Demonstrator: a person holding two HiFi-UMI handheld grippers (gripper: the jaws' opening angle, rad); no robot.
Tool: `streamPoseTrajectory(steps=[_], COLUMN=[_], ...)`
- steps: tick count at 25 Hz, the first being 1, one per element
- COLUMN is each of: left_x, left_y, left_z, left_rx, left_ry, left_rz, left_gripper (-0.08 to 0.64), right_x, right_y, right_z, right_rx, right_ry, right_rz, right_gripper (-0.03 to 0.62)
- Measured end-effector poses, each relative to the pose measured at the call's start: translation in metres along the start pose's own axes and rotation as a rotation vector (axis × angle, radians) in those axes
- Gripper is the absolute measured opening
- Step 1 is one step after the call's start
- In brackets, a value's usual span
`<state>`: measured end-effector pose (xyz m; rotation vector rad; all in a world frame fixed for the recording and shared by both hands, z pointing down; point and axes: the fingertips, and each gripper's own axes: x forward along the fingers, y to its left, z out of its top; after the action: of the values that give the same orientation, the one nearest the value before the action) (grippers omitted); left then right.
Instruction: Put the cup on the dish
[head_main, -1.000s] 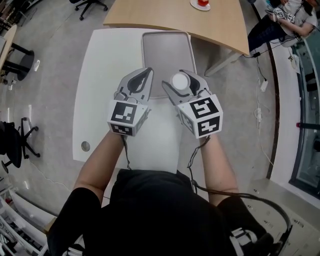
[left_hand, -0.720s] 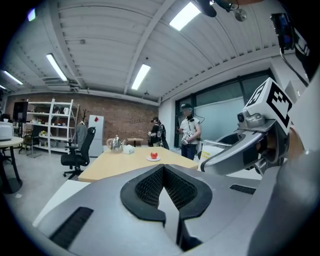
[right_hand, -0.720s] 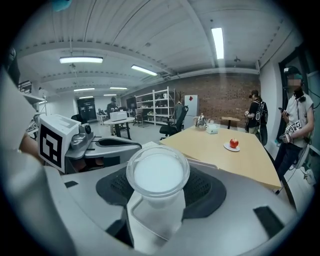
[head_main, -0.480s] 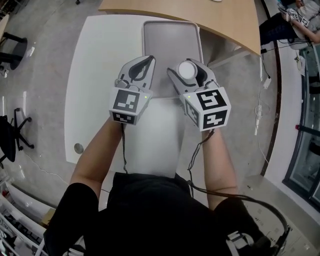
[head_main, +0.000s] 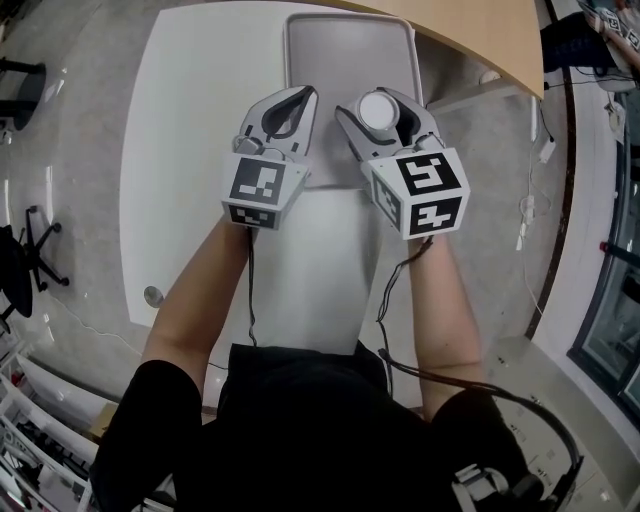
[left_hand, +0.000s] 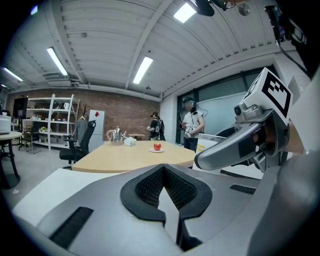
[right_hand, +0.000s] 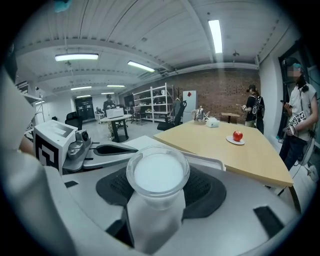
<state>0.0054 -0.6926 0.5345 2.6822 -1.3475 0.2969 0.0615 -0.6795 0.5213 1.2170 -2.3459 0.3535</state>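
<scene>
I find no brand, label or legible writing; the only markings are the black-and-white square patterns on each gripper's cube. The right gripper (head_main: 383, 108) is spread to the width of the cup (head_main: 377, 111) and pinches it between its dark pads; the cup is clear, upright, and shows white inside. The left gripper (head_main: 297, 98) is pressed together at its tips with nothing between them, and sits just beside the right one. From the head view the cup is held over the near right part of the grey rectangular dish (head_main: 340, 50), which lies on the white bench (head_main: 200, 110); I cannot tell its height above the dish. Against the frame a second ago, both grippers lie further over the dish, the grip on the cup is unchanged, and less of the wooden table (head_main: 490, 45) is in view.
</scene>
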Motion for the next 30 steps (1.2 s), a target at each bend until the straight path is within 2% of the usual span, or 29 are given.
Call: streamPoseTrajectory(steps=[10,30], left_x=[0.024,0.047], left_y=[0.012,-0.003], left_z=[-0.027,-0.043], left_rx=[0.021,0.028], left_ry=[0.004,0.018], left_rz=[0.027,0.024], left_gripper=[0.000,0.000], right_x=[0.039,0.089], right_y=[-0.026,-0.055], right_z=[-0.020,-0.059], right_rx=[0.013,0.029], right_ry=[0.018,0.052], right_rz=[-0.035,-0.075], right_gripper=[0.249,0.247])
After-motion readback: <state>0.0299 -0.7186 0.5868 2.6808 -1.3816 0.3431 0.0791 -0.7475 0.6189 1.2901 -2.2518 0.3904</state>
